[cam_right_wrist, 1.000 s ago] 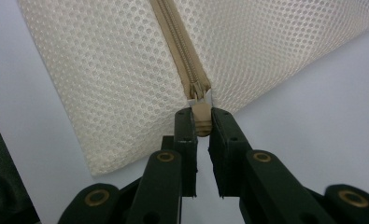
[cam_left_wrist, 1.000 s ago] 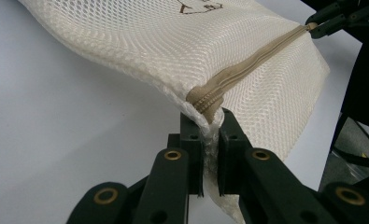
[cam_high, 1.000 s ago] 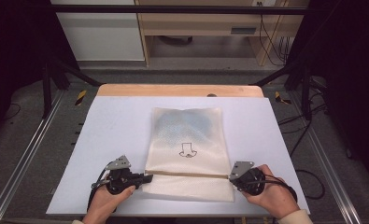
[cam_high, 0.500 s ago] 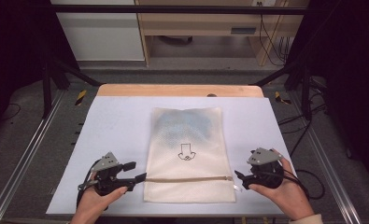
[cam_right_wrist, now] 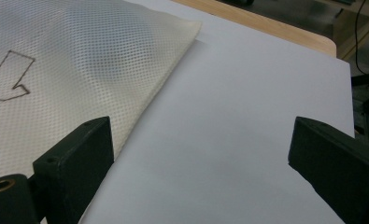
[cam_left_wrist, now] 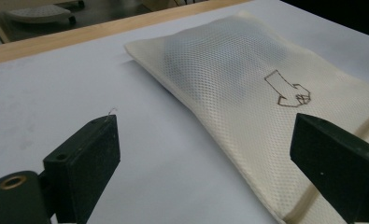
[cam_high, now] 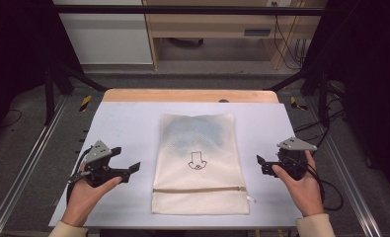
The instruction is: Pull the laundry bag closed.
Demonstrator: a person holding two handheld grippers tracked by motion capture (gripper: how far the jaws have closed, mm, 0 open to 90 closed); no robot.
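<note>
Both grippers, left (cam_high: pixel 127 164) and right (cam_high: pixel 259 165), jaws wide, empty; cream mesh zip bag (cam_high: pixel 198 163) flat between.

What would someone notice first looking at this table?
A cream mesh bag lies flat in the middle of the white table, zipper toward the person, a small arrow drawing on its face and something bluish showing through at its far end. The left gripper and right gripper flank it, both open and off the bag.

One mesh bag (cam_high: pixel 198 163) (zipped); two hand-held grippers.
</note>
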